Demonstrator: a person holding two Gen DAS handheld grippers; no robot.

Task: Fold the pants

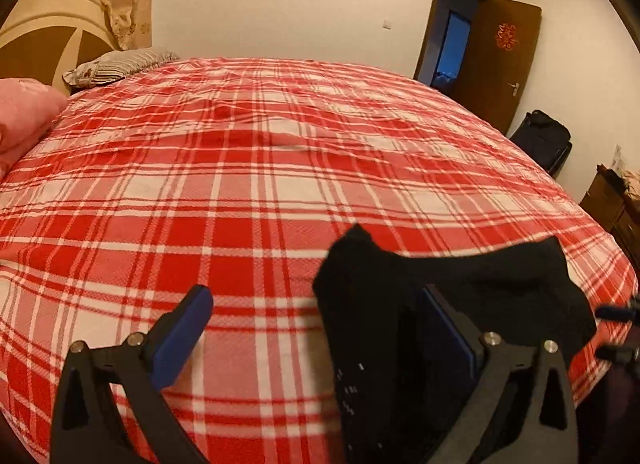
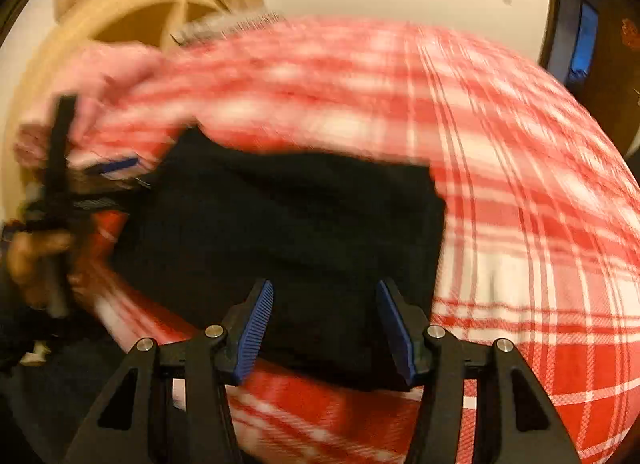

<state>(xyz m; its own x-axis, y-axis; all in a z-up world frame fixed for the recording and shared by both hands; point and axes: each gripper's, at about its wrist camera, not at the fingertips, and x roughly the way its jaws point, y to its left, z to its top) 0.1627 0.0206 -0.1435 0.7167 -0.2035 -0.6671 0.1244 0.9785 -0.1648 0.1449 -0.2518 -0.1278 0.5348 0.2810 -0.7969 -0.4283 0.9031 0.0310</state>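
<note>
A: Where are the pants?

B: Pants [image 2: 288, 240] are a black, compact block on the bed [image 1: 240, 168], near the front edge. Looks already folded at least once, judging by the squared outline in the right wrist view. That view is motion-blurred, so edges are soft.

A: Gripper states?

B: Left gripper [image 1: 316, 328]: jaws spread wide. Cloth is draped over its right finger, the left finger is bare over the plaid. So released, not pinching; fabric is only hanging on one side. Right gripper [image 2: 324, 324]: jaws apart, fingers [image 2: 256, 328] hovering over the near edge of the pants, nothing clamped between them.

A: Which one's closer for the next fold?

B: Both close. Right is centred on the near edge, pants directly ahead of it. Left sits at the pants' left end; it shows in the right wrist view at far left, just beside that end.

A: Long axis?

B: Runs left-right across the right wrist view, i.e. between the two grippers. My read: next fold goes end over end along that axis, or near edge away. Can't tell which.

A: Risk?

B: Cloth snagged on the left finger could drag the stack open.
</note>
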